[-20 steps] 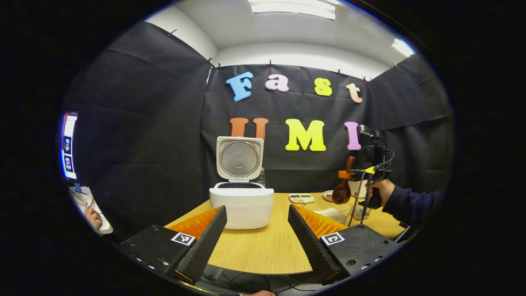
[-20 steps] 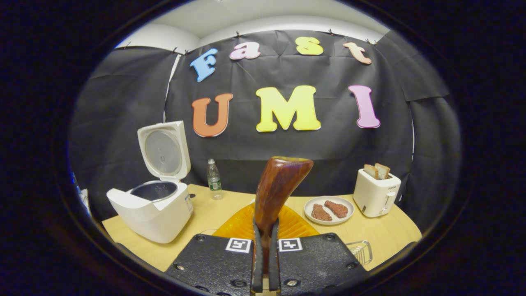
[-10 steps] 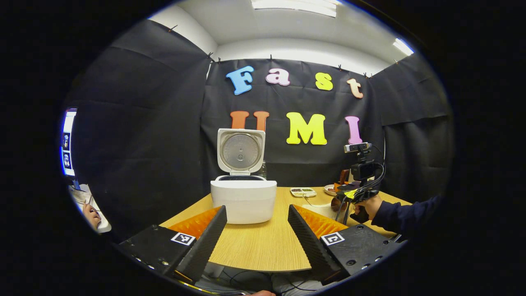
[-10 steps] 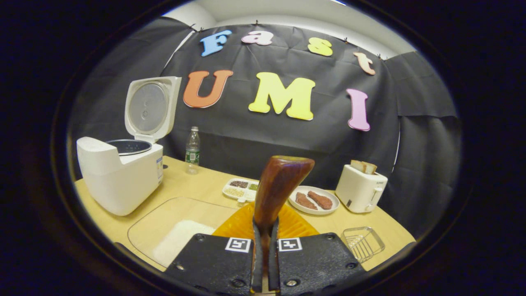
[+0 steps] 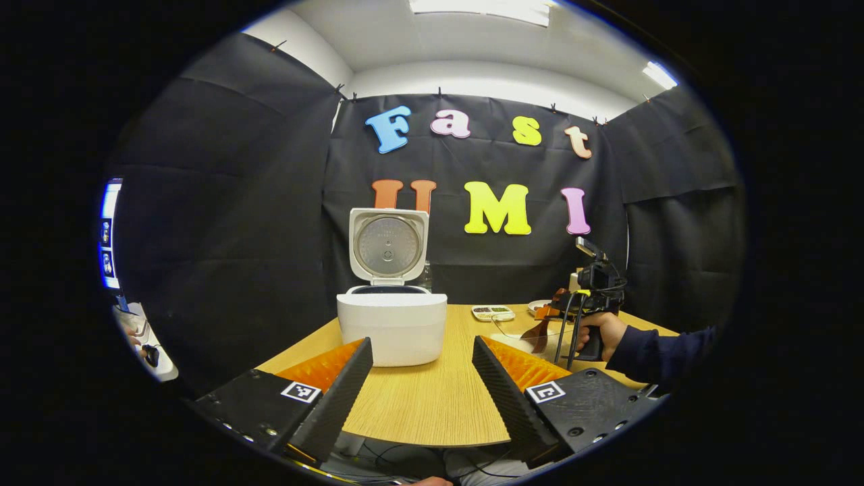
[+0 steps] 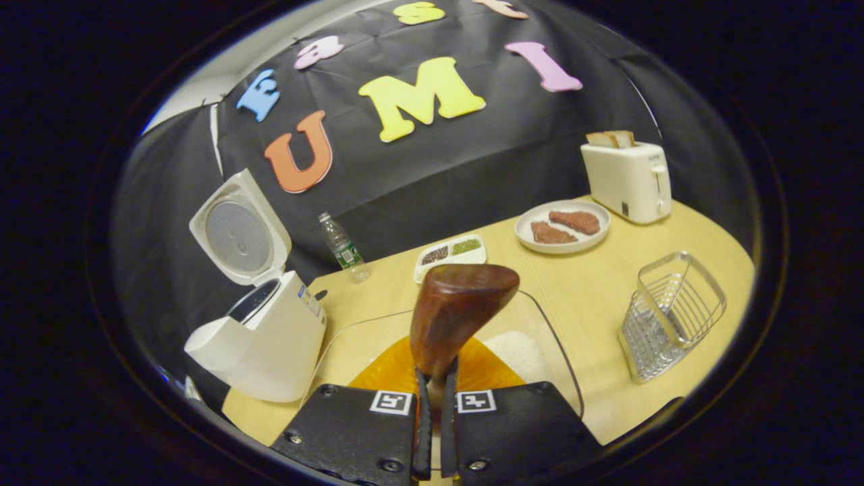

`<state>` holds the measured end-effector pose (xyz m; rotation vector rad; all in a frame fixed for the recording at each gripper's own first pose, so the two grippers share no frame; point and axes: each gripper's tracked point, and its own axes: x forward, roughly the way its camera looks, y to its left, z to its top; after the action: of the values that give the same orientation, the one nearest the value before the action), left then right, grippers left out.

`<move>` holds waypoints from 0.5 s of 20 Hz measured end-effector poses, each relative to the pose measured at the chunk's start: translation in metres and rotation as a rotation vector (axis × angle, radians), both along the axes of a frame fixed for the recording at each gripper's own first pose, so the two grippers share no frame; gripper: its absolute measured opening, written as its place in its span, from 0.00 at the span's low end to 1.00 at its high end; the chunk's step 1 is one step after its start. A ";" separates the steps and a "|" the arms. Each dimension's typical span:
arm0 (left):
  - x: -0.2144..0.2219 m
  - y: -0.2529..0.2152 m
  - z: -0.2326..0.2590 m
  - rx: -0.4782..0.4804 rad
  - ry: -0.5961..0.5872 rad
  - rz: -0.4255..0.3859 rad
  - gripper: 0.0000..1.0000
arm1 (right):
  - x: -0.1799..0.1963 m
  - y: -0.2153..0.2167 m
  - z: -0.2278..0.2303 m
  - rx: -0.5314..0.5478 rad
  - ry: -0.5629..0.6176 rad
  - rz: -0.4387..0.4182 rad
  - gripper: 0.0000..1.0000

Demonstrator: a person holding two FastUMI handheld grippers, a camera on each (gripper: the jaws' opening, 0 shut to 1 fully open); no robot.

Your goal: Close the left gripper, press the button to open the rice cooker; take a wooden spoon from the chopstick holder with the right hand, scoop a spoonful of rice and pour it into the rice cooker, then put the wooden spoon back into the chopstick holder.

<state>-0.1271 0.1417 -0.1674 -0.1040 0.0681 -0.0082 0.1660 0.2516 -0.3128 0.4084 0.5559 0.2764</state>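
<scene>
Clearly, the rice cooker (image 5: 391, 329) was seen standing on the wooden table (image 5: 432, 405) with its lid (image 5: 388, 244) raised upright at the back. The left gripper (image 5: 422, 378) was held low in front of the rice cooker, its fingers spread well apart with nothing between them. To the right of the rice cooker, the right gripper (image 5: 550, 317) was held by a hand (image 5: 597, 331) in a dark sleeve. In the right gripper view, the right gripper (image 6: 435, 432) was seen clamped on the handle of the wooden spoon (image 6: 452, 317), whose bowl was raised above a clear glass dish (image 6: 540, 324) of white rice (image 6: 516, 347) just right of the rice cooker (image 6: 260, 344). Well to the right of the rice cooker, the wire chopstick holder (image 6: 668, 314) stood upright. Behind the dish, farther from the rice cooker, a divided tray (image 6: 449, 253), a plate (image 6: 563, 226) and a toaster (image 6: 628, 179) were seen, with a water bottle (image 6: 341, 246) just beside the cooker.
</scene>
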 end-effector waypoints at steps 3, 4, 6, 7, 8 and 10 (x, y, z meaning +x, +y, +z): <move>-0.004 -0.001 0.001 0.017 0.008 0.003 0.95 | 0.000 -0.008 0.008 0.110 0.010 -0.017 0.11; -0.004 -0.001 0.000 0.025 0.010 0.005 0.95 | 0.000 -0.012 0.014 0.173 0.013 -0.028 0.11; -0.005 0.000 0.001 0.032 0.015 0.014 0.95 | -0.001 -0.022 0.023 0.309 0.019 -0.059 0.11; -0.005 0.001 0.001 0.030 0.019 0.016 0.95 | -0.001 -0.026 0.029 0.375 0.016 -0.073 0.11; -0.005 0.000 0.000 0.027 0.022 0.017 0.95 | -0.002 -0.031 0.034 0.439 0.018 -0.085 0.11; -0.004 0.000 -0.001 0.024 0.030 0.017 0.95 | -0.004 -0.043 0.039 0.574 0.036 -0.123 0.10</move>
<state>-0.1315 0.1415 -0.1680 -0.0806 0.0970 0.0110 0.1621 0.2083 -0.2736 1.0007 0.4782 0.3087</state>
